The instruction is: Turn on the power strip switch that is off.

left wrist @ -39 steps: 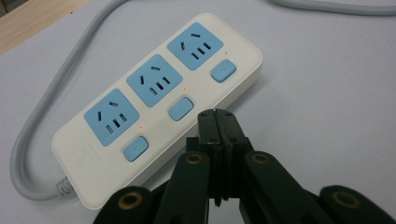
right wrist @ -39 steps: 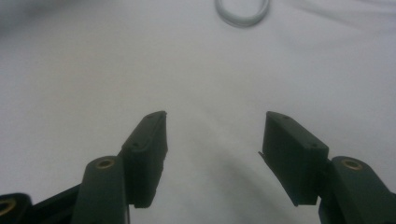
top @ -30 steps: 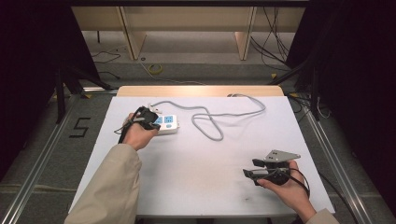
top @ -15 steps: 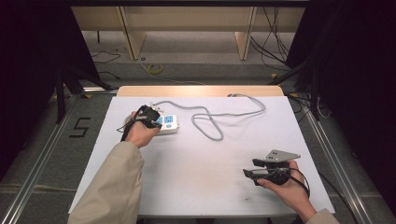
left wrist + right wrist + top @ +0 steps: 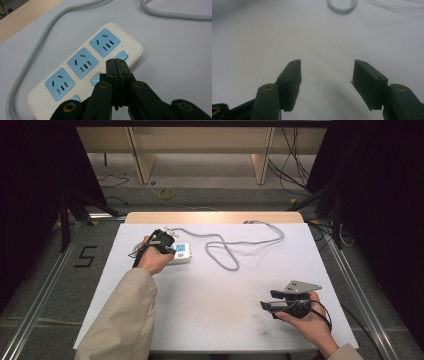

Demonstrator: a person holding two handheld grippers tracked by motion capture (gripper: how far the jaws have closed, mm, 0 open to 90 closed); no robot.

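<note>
power strip under closed left gripper, tips by its far switch

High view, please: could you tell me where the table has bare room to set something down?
The widest bare stretch of the table lies between the power strip and the right tongs, below the grey cable loop. The right side beyond the cable is also free. It is crowded at the far left, where the shut left tongs sit over the strip.
</note>
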